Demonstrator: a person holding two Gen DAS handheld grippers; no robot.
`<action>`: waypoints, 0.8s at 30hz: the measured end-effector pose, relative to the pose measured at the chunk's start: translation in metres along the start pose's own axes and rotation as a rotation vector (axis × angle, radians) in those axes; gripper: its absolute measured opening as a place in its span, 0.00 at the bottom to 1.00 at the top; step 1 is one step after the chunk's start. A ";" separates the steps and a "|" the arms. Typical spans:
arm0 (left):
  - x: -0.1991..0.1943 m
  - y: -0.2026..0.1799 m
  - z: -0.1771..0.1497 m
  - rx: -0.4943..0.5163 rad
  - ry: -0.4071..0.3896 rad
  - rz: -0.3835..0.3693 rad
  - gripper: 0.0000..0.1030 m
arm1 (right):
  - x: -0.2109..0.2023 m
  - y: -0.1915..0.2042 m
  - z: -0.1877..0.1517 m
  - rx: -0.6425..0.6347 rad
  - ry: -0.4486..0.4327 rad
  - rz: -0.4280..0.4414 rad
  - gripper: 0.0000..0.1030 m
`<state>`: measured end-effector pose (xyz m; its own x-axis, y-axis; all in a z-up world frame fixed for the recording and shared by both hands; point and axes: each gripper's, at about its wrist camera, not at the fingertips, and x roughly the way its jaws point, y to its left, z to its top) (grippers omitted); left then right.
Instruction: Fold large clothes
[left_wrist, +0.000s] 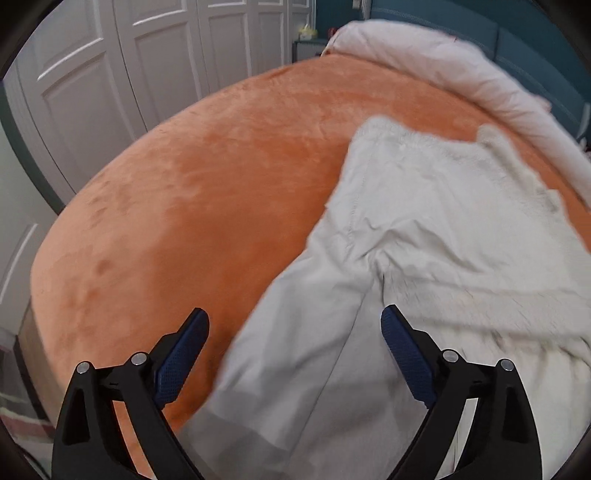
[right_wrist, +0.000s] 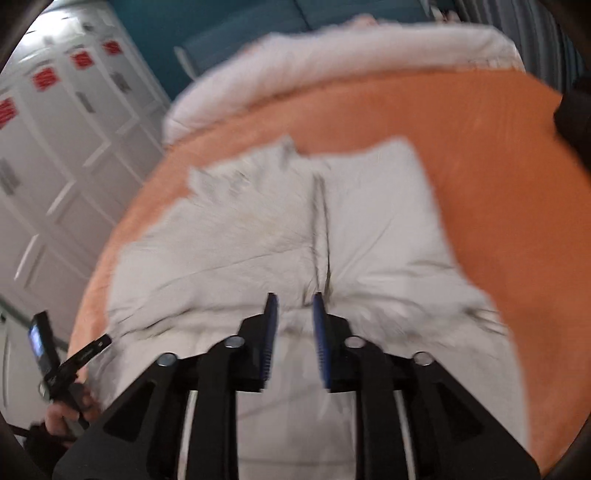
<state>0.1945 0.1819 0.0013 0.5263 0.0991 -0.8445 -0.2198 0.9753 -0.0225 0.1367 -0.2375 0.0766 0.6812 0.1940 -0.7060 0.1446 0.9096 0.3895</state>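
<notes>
Orange plush bed cover (left_wrist: 207, 192) carries a pale grey-white fleece-lined garment (left_wrist: 436, 221), which lies spread over the near right part of the bed. The left gripper (left_wrist: 295, 332) hovers above one long sleeve-like part of the garment, its blue-padded fingers (left_wrist: 181, 358) wide apart and holding nothing. The right gripper (right_wrist: 294, 314) is just above the garment's near middle, with only a narrow gap between its fingers; whether it pinches cloth I cannot tell, because this view is blurred. A white folded duvet (left_wrist: 436, 62) lies at the far edge of the bed.
</notes>
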 end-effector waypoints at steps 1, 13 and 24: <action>-0.014 0.008 -0.005 0.001 -0.011 -0.015 0.89 | -0.020 -0.002 -0.004 -0.019 -0.017 0.022 0.29; -0.131 0.089 -0.131 0.025 0.142 -0.128 0.90 | -0.191 -0.090 -0.153 -0.075 0.131 -0.091 0.57; -0.144 0.068 -0.167 0.074 0.121 -0.135 0.78 | -0.159 -0.101 -0.171 0.050 0.243 -0.027 0.56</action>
<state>-0.0337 0.2014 0.0317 0.4430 -0.0542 -0.8949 -0.0907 0.9903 -0.1049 -0.1086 -0.2975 0.0482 0.4853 0.2583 -0.8353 0.2000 0.8972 0.3937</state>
